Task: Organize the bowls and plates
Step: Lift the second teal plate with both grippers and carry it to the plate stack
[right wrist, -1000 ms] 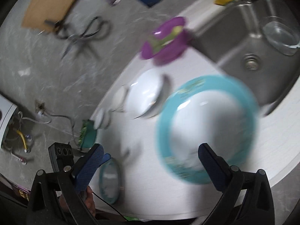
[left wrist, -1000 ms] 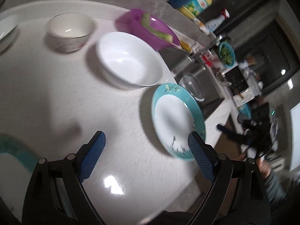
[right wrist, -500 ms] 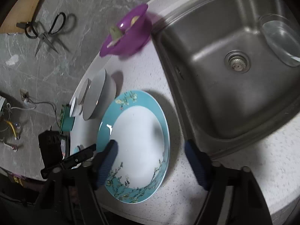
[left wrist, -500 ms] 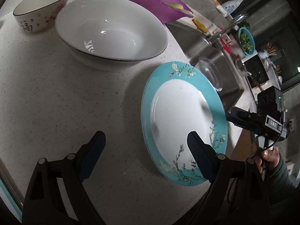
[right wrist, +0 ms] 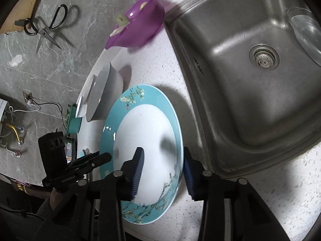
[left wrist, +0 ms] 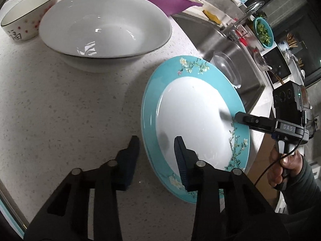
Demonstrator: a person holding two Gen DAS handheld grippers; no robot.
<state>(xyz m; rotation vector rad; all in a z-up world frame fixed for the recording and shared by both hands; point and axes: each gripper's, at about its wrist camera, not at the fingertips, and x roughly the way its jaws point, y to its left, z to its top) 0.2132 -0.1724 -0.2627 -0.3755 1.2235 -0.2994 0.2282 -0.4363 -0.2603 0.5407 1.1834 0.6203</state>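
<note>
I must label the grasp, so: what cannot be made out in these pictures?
- Left wrist view: left gripper, jaws closing around the rim of the teal plate; its own finger hides any contact.
- Right wrist view: right gripper, closing around that rim too; contact hidden likewise.
- Right wrist view: small bowl, mostly behind the white bowl.

Teal floral plate (left wrist: 192,124); perhaps red-dotted bowl (left wrist: 30,20).

A steel sink (right wrist: 240,76) is sunk into the speckled counter (left wrist: 60,110) — a clear glass dish (right wrist: 307,34) lies inside it. Black scissors (right wrist: 48,28) hang on the grey marbled wall (right wrist: 60,64).
</note>
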